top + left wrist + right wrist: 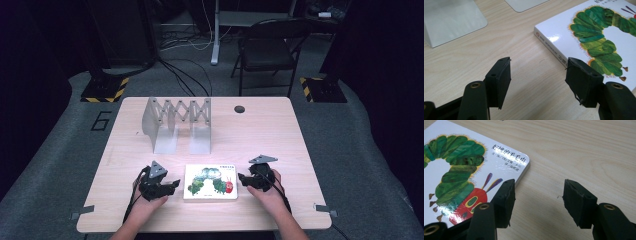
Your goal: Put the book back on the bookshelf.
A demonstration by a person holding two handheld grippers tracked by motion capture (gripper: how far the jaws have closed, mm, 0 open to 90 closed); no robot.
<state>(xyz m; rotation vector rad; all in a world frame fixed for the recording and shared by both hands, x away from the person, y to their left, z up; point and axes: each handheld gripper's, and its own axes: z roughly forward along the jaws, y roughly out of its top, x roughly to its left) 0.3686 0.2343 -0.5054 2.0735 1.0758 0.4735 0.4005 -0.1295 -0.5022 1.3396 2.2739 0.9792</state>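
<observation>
Since both your grippers sit low on either side of the book (pixel 210 182), the big risk is shoving it instead of picking it up. It's lying flat on the table (pixel 260 125), so if a jaw comes in against the edge rather than getting under it, I'd expect the book to just skate across the wood, maybe toward the metal book rack (pixel 179 124) standing well behind it.

Your left gripper (pixel 537 82) is just left of the book's spine, jaws apart with nothing between them. Your right gripper (pixel 537 202) is just off the book's right edge, also gaping and empty, one jaw over the cover's corner.

The book itself is a thick board book, glossy white cover with rounded corners, a green caterpillar with a red head, and a small printed title. That shiny cover looks slippery, so a shallow pinch could slide off.
</observation>
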